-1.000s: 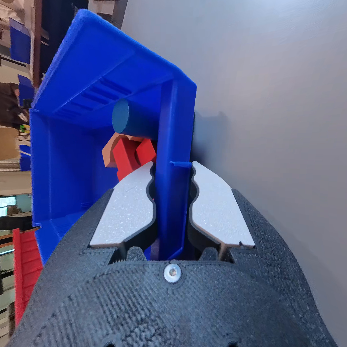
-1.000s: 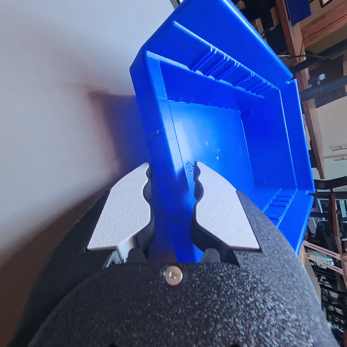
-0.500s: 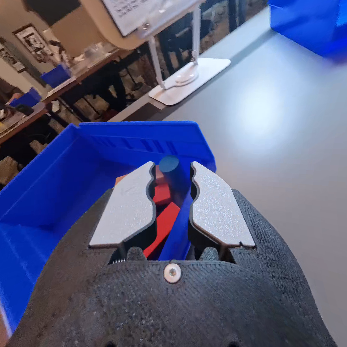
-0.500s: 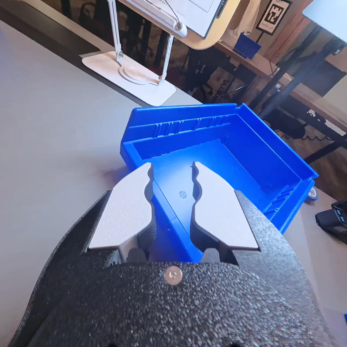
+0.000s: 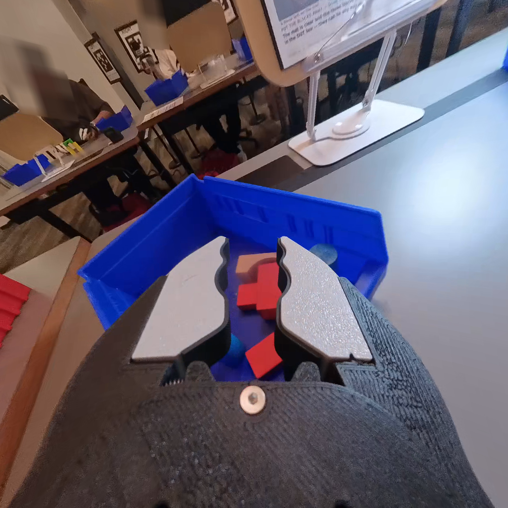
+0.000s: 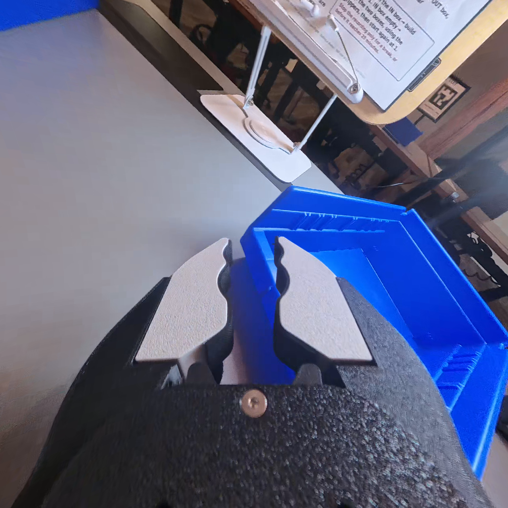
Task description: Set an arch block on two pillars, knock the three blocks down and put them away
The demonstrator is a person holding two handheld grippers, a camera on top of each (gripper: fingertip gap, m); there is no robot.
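Overlooking binned blocks (image 5: 258, 291), printed sheet (image 5: 316, 19) beyond

Two claws show, one per wrist view: the left claw (image 5: 251, 244) and the right claw (image 6: 253, 244). Each view has one blue bin on the grey desk (image 5: 439, 247): the left bin (image 5: 170, 242) holds blocks, the right bin (image 6: 412, 288) shows none. In the left bin, counted: one tan arch block (image 5: 248, 265), two red blocks, a stepped one (image 5: 261, 291) and a nearer one (image 5: 264, 354), and two blue rounded pieces, far right (image 5: 324, 254) and near (image 5: 236, 353). One white stand (image 5: 357, 134) sits at the far desk edge.
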